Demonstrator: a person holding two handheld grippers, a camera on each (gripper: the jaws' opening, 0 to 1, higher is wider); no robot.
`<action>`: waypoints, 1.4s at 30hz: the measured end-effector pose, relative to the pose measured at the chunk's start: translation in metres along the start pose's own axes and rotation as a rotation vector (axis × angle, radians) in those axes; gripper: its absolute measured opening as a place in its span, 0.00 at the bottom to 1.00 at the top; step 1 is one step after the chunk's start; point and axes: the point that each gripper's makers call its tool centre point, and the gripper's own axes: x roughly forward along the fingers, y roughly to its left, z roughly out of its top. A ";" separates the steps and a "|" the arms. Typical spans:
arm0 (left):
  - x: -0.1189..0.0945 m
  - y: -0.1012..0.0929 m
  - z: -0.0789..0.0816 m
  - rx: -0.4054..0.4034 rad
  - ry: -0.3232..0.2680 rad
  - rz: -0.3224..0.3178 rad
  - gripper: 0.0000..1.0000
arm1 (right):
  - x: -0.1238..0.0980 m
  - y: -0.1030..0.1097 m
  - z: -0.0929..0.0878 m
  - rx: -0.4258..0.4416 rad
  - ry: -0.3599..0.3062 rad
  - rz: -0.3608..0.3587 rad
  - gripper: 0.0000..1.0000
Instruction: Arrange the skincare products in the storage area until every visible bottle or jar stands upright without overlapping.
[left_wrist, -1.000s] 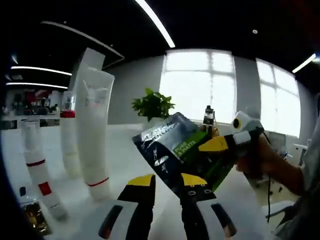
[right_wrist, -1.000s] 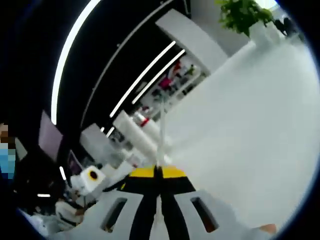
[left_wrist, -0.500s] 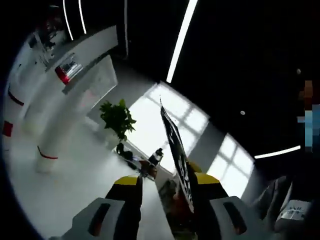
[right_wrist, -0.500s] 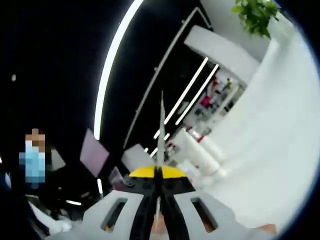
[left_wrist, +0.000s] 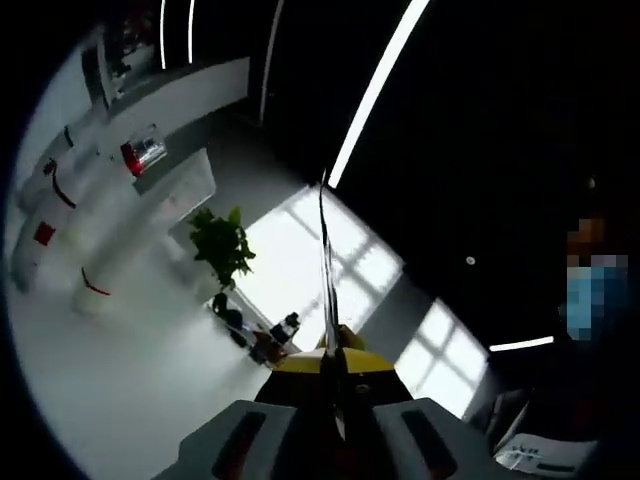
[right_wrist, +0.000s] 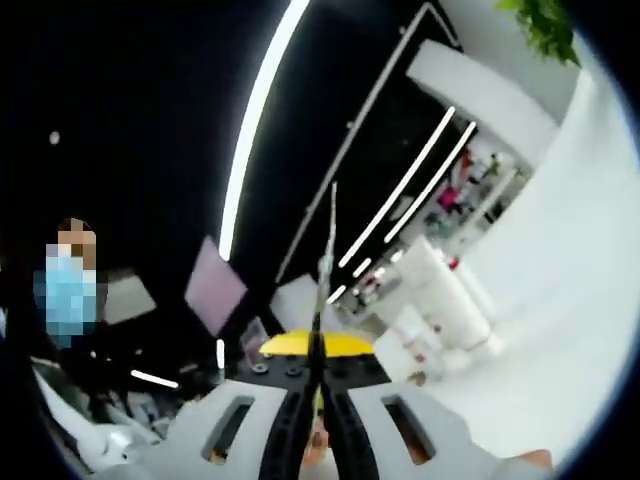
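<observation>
Between the yellow-tipped fingers (left_wrist: 300, 362) of the left gripper (left_wrist: 333, 362) a thin flat sachet (left_wrist: 326, 270) stands edge-on, rising straight up from the pinch as a dark sliver; the jaws are clenched on it. Seen from the right gripper view, the right gripper (right_wrist: 314, 345) likewise pinches a thin flat edge (right_wrist: 326, 262) between its closed jaws, though whether this is the same sachet I cannot tell. Off to the side, on the white worktop (left_wrist: 120, 380), white tubes with red bands (left_wrist: 110, 255) stand upright near its far edge, close together, well apart from the grippers. A leafy potted plant (left_wrist: 222, 245) sits further along that worktop, before bright windows (left_wrist: 300, 260).
</observation>
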 end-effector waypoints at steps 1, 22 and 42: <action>-0.002 -0.001 0.001 0.008 0.001 0.002 0.03 | 0.003 0.003 -0.002 -0.018 0.006 0.009 0.00; -0.157 0.007 0.116 0.034 -0.181 0.425 0.02 | 0.003 0.004 -0.017 -0.258 0.008 0.037 0.05; -0.238 0.116 0.129 -0.194 -0.182 0.757 0.02 | -0.031 -0.023 -0.021 -0.220 0.035 -0.088 0.01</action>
